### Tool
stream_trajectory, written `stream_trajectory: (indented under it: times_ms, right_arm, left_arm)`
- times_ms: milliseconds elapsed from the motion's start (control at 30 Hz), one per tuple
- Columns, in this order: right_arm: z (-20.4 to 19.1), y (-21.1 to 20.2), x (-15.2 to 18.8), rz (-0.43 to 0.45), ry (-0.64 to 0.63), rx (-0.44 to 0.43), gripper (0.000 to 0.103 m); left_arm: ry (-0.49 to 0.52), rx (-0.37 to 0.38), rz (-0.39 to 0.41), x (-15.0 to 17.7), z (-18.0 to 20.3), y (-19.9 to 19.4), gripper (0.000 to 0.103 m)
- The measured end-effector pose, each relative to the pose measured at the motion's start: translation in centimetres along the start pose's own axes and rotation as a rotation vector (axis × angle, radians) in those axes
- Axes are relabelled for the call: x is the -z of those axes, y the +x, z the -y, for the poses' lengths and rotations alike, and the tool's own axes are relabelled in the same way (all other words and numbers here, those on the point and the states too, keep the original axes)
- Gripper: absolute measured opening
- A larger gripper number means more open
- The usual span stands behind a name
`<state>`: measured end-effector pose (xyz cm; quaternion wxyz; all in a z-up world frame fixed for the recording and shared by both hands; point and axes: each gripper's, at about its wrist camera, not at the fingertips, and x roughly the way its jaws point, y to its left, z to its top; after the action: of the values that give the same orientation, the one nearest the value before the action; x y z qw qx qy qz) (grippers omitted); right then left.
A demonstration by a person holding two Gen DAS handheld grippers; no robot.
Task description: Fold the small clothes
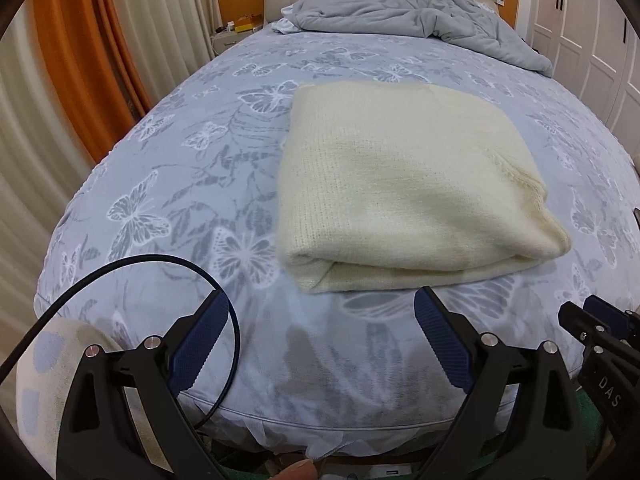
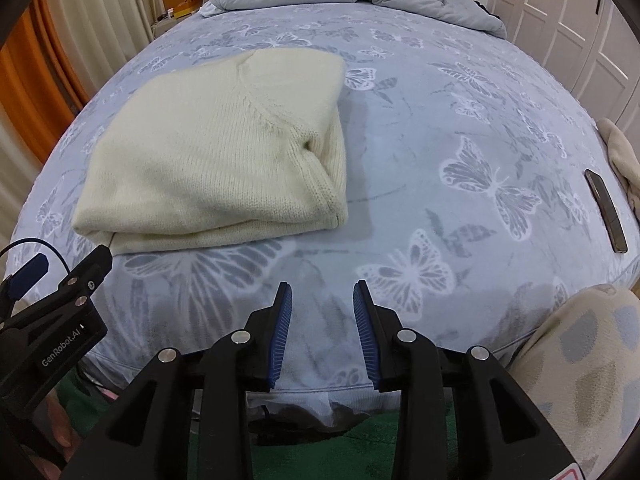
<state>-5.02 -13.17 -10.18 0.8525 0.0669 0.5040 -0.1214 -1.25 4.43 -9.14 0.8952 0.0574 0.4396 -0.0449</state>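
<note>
Though folded already, sweater [image 1: 404, 188] apart from both grippers, none of it held.

Once judged from how it lies, looks done: a thick cream rectangle, layers stacked, doubled edge toward the foot of the bed [image 1: 192, 184], at about 1 o'clock of the left gripper [image 1: 320, 340] and 10 o'clock of the right gripper [image 2: 322, 320]. Left jaws spread wide over bare sheet, nothing between; right jaws parted narrowly, nothing between, no pad touching cloth. Possibly left to do: a pale cloth [image 2: 624, 156] at 3 o'clock on the bed edge, beside a phone [image 2: 606, 210]; whether a garment, cannot tell. Grey duvet [image 1: 420, 12] bunched at 12 o'clock, no part of the job.
</note>
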Motion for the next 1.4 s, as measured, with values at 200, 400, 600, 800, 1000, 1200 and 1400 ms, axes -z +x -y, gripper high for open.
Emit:
stream_trajectory:
  times_ms: [200,400,600,800,1000,1200,1400]
  right_arm:
    - [-0.3,0.1,0.1,-0.004,-0.009,0.004,0.032]
    - [-1.0,0.2,0.4,-0.003,-0.016,0.014,0.032]
    - [-1.1,0.4,0.5,-0.008,-0.011,0.023,0.032]
    - [-1.2,0.5,0.6,-0.010,-0.010,0.023,0.032]
    - [-1.1,0.5,0.7,-0.010,-0.010,0.022,0.032]
    - [-1.1,0.6,0.7,-0.010,-0.011,0.021,0.032]
    - [-1.2,0.5,0.9,-0.010,-0.008,0.021,0.032]
  left_arm:
    - [0.004,0.013,0.002,0.2,0.1,0.0,0.092]
    - [0.004,0.021,0.005,0.2,0.1,0.0,0.092]
    - [0.005,0.022,0.012,0.4,0.3,-0.1,0.092]
    - [0.003,0.025,0.013,0.5,0.3,-0.1,0.092]
    - [0.002,0.029,0.013,0.4,0.2,-0.1,0.092]
    - [0.008,0.028,0.010,0.5,0.5,0.0,0.092]
    - [0.008,0.020,0.004,0.6,0.5,0.0,0.092]
